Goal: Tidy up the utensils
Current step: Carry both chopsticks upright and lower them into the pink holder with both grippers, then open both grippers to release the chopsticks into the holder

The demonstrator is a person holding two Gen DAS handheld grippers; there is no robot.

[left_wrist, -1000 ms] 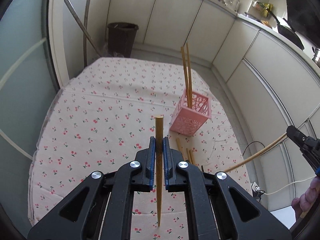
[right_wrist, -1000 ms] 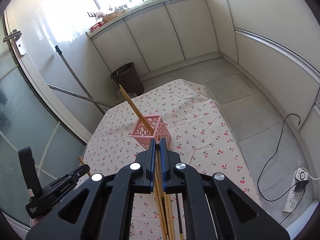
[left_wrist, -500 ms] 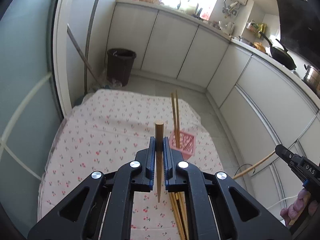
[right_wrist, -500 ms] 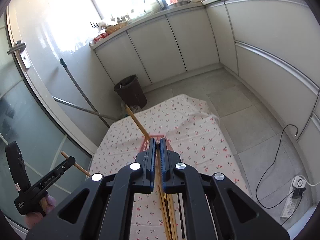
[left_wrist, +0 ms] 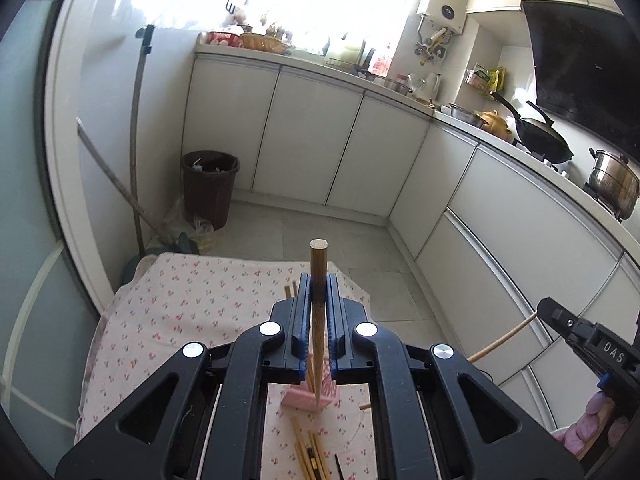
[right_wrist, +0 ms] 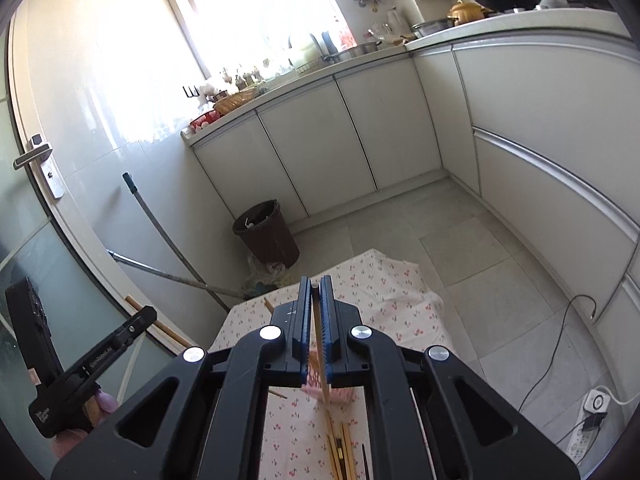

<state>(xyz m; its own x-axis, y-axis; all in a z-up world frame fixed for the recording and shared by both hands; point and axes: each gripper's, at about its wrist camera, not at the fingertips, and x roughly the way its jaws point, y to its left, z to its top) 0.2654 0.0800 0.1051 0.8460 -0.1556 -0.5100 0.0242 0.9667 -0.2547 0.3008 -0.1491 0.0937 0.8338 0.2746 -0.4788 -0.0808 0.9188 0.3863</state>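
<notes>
The left gripper (left_wrist: 319, 292) is clenched on a round bamboo chopstick (left_wrist: 318, 276) that stands upright between its blue pads. The right gripper (right_wrist: 316, 300) pinches a second, thinner wooden chopstick (right_wrist: 321, 354). Below both, a pink perforated plastic basket (left_wrist: 306, 398) sits on the cherry-print tablecloth (left_wrist: 192, 312), with loose chopsticks (left_wrist: 306, 456) lying just beside it.

Landmark: the utensil basket (left_wrist: 306, 396), standing on the cloth-covered table (left_wrist: 168, 312). Loose chopsticks (left_wrist: 308, 454) lie on the cloth just on the near side of the basket; more chopstick ends (left_wrist: 290, 291) stick up out of it. Trash bin (left_wrist: 210, 188) on the floor beyond the table's far edge, left of the basket. Cabinets (left_wrist: 320, 148) behind the bin and running along the basket's right. Power strip (right_wrist: 594, 412) on the floor well right of the basket.
</notes>
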